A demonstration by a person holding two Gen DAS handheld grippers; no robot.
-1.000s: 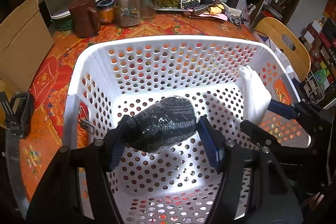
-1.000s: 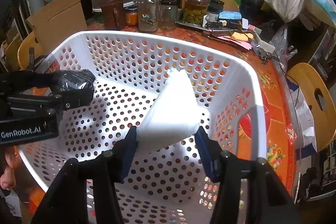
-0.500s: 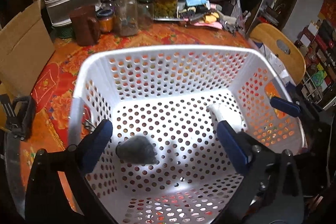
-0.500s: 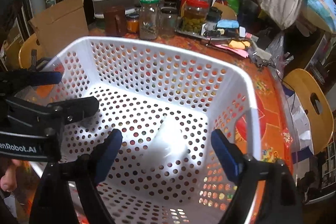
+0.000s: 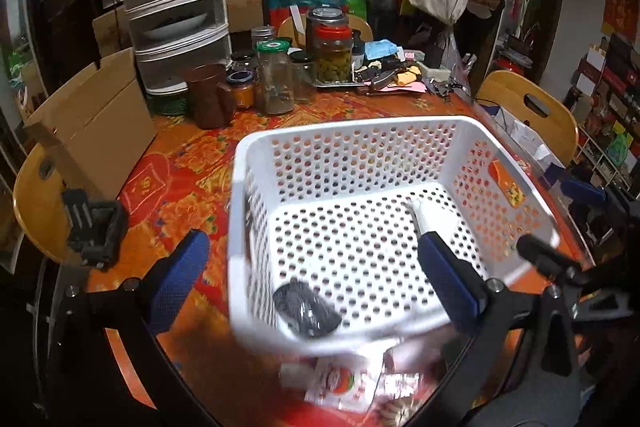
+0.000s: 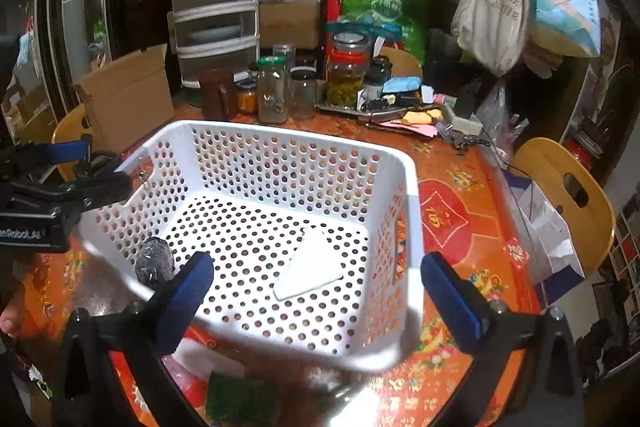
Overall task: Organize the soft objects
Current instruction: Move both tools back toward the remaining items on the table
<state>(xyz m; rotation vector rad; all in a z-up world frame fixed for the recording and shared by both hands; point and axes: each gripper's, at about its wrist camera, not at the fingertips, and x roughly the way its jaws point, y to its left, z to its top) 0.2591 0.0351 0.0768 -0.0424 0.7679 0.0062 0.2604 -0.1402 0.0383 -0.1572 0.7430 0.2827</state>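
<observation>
A white perforated basket [image 5: 360,131] [image 6: 280,135] stands on the orange flowered tablecloth. A dark rolled sock [image 5: 306,311] [image 6: 155,263] lies on its floor in the near left corner. A folded white cloth [image 5: 434,219] [image 6: 310,269] lies flat towards the right side. My left gripper [image 5: 312,247] hovers above the near rim, its jaws opening wide with nothing between the pads. My right gripper [image 6: 316,263] hangs over the near right part, jaws likewise opening and bare. Each gripper shows in the other's view, the right one [image 5: 560,223] and the left one [image 6: 96,167].
A red-and-white packet [image 5: 344,383] and a green scrub pad [image 6: 240,399] lie in front of the basket. Behind it stand glass jars [image 5: 276,79], a brown mug [image 5: 208,95], a cardboard box [image 5: 96,131] and a drawer unit [image 5: 176,7]. Wooden chairs [image 5: 532,107] flank the table.
Both grippers opened and let go: the dark roll and the white cloth dropped to the basket floor. Both grippers then drew back and up from the basket.
</observation>
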